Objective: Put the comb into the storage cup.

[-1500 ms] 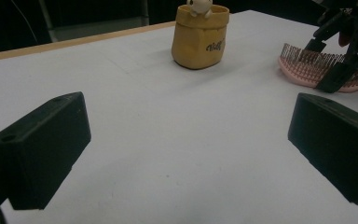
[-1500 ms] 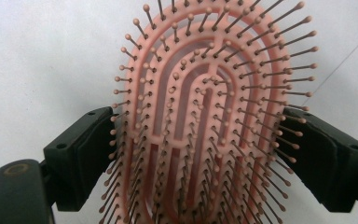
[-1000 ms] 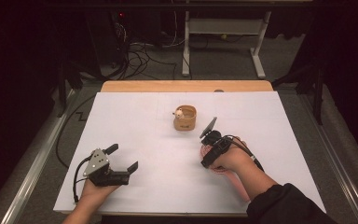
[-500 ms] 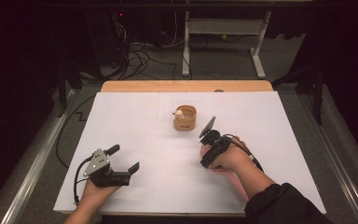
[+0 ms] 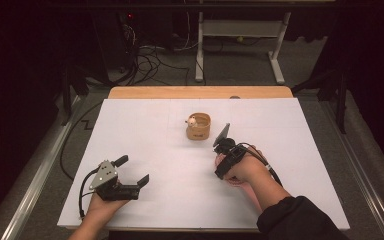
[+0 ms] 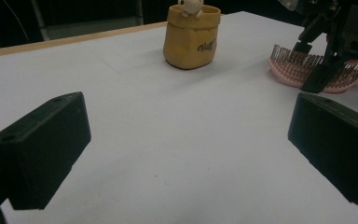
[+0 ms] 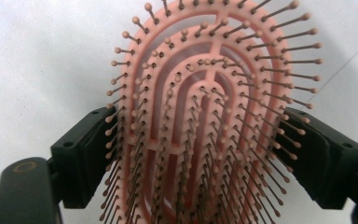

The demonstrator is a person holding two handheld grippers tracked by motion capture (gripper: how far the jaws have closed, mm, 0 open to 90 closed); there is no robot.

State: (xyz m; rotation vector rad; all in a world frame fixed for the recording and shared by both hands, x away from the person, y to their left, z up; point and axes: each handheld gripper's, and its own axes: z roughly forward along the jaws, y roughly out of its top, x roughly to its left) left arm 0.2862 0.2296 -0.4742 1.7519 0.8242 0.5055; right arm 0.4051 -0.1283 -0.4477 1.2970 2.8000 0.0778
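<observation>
Right gripper clamped on pink hairbrush, one jaw on each side of its oval head, bristles facing the camera, vented ribs. Brush low over desk, at 4 o'clock from tan pot. Left gripper jaws apart, holding nothing.

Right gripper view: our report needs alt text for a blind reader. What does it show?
A pink vented hairbrush, bristles facing the camera, sits between the right gripper's two black jaws, which close in on its sides above a white table.
</observation>
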